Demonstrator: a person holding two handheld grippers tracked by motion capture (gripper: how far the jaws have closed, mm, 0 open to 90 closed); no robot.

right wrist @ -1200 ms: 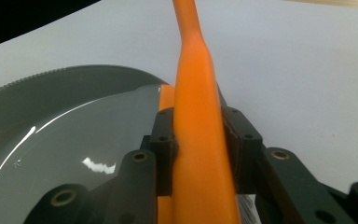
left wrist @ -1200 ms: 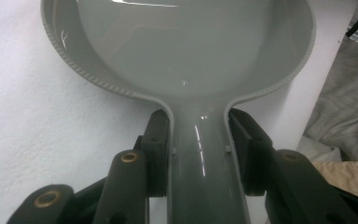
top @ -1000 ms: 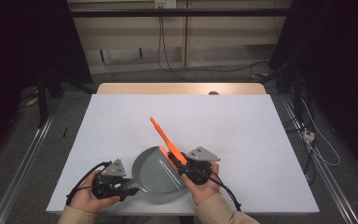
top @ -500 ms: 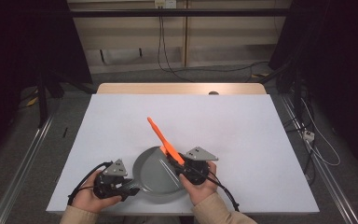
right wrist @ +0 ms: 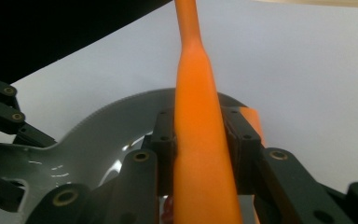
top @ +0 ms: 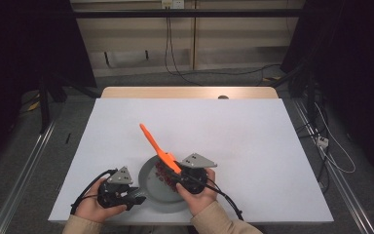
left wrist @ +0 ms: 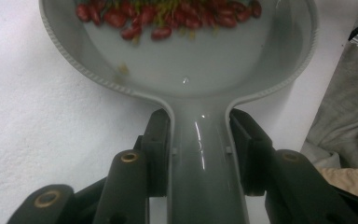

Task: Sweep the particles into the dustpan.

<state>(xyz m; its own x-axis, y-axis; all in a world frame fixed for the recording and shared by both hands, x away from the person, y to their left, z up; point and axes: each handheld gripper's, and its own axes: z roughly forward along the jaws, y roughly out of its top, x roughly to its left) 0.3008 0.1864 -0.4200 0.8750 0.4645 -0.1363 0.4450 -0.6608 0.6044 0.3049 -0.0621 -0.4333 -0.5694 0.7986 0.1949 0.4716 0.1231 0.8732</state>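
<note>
High view: sitting near the front edge of the white table (top: 253, 131), a grey pan (top: 152, 187) with red beans (top: 163, 170) in it. Left gripper (top: 137, 200) squeezing the pan's handle (left wrist: 200, 163) tight from both sides. Right gripper (top: 175, 178) pinching an orange spatula (top: 157, 147), tilting up and away over the pan.

Grey pan (top: 158, 187), dark red beans (left wrist: 168, 16), orange spatula (top: 158, 148), white table (top: 233, 126), black tools.
</note>
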